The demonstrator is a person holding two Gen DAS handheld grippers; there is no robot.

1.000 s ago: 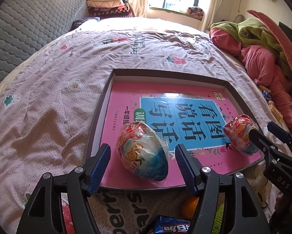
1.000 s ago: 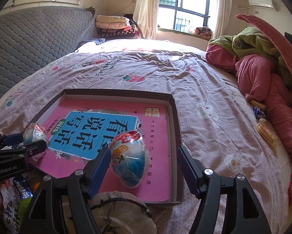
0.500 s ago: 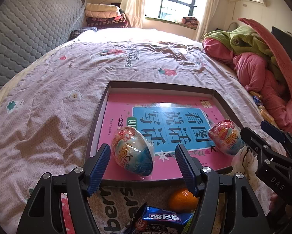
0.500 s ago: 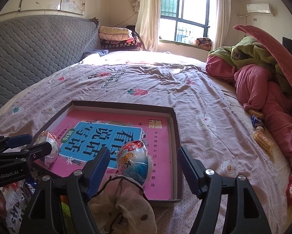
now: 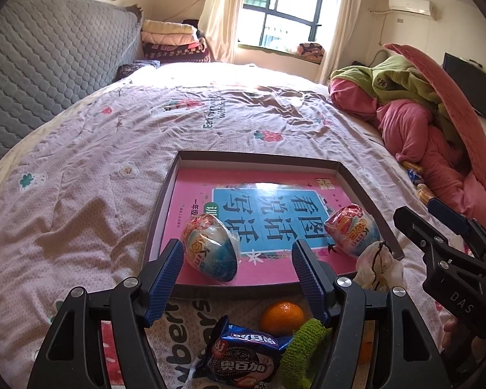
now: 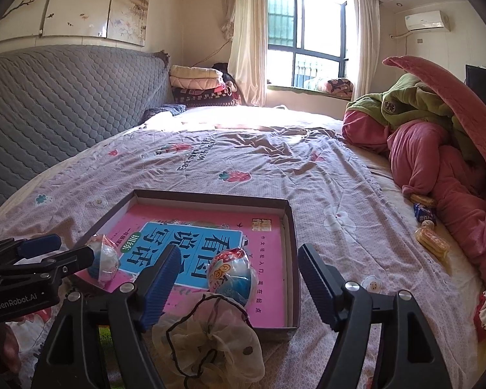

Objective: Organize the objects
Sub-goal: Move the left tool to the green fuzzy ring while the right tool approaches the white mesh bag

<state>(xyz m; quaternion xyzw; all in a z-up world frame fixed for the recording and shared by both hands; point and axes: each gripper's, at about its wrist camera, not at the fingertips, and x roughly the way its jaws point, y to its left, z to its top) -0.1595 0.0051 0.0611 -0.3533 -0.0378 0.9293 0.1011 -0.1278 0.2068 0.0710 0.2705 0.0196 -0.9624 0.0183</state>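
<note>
Both toy eggs lie in tray (image 5: 366, 191) on book: one (image 5: 210, 251), other (image 5: 353, 228). Left hand-held gripper (image 5: 236, 270) spread, empty; right hand-held gripper (image 6: 239, 283) opening, nothing pinched. Orange (image 5: 283, 317), cookie pack (image 5: 246, 355) outside tray on bed, likely next.

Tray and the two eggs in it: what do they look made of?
Tray: looks like cardboard, matte dark outside, pale inside, thin folded walls. Left egg and right egg: probably hard plastic shells under clear glossy film wrap; the film crinkles and glints. Shell material itself is a guess.
</note>
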